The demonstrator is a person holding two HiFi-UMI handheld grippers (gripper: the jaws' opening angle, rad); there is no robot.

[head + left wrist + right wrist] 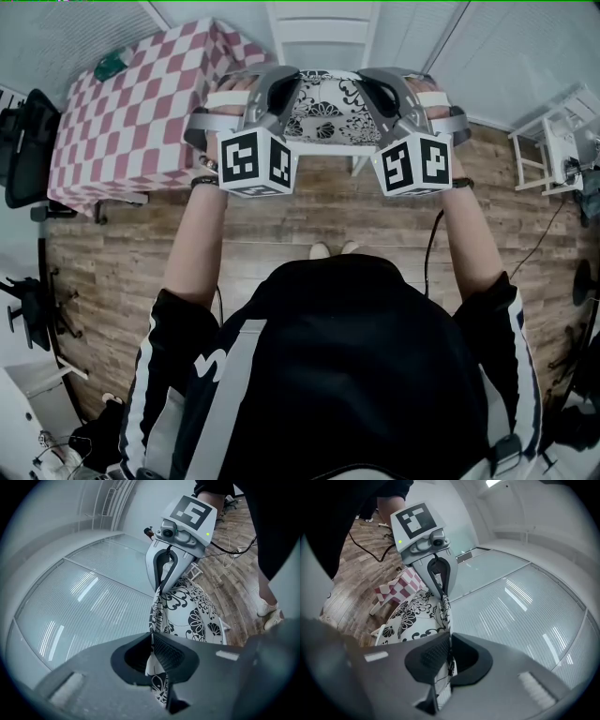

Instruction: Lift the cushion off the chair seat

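Left gripper (pixel 152 641) fingers are closed on one edge of the cushion (pixel 323 108). Right gripper (pixel 449 644) fingers are closed on the opposite edge. Cushion hangs between them over the white chair (pixel 319 33), apparently just clear of the seat.

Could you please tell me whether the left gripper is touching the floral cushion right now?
Touching. In the left gripper view, the left gripper has its jaws shut on the edge of the cushion, with the fabric pinched between them.
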